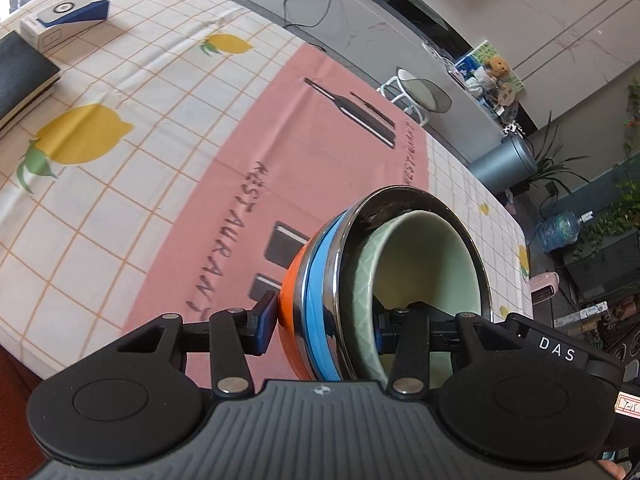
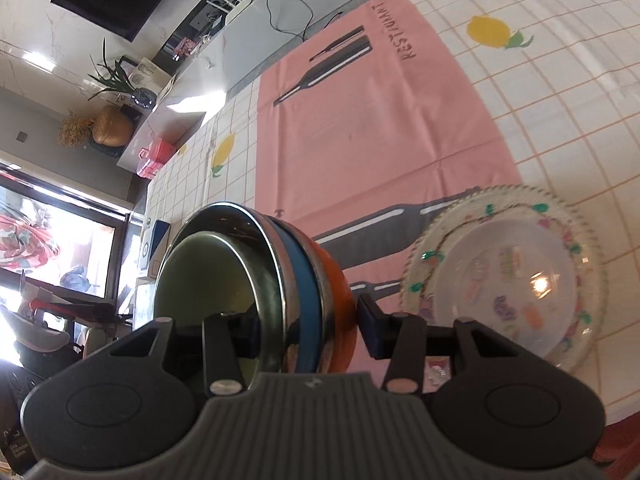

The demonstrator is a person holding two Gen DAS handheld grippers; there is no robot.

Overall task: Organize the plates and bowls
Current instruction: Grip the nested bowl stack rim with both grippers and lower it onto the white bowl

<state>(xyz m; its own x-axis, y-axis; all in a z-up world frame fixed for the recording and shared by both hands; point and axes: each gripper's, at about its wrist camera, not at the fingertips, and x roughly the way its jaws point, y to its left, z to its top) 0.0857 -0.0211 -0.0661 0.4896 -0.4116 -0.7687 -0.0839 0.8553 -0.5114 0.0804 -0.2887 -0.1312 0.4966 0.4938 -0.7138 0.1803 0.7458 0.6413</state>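
A nested stack of bowls (image 1: 320, 280) hangs over the pink placemat (image 1: 224, 152): orange outermost, then blue, then steel, with a pale green bowl (image 1: 432, 256) inside. My left gripper (image 1: 325, 330) is shut on the stack's rim, one pad on the orange wall and the other inside the green bowl. The right gripper (image 2: 309, 332) clamps the stack (image 2: 304, 280) on its opposite rim in the same way. To the right of it, a clear plate (image 2: 508, 280) with a colourful patterned border lies on the table.
The lemon-print tablecloth (image 1: 120, 80) covers the table. A black notebook (image 1: 20, 76) and a white-and-blue box (image 1: 68, 16) lie at its far left corner. Past the far table edge are grey floor, a white stool (image 1: 416, 96) and a grey bin (image 1: 504, 164).
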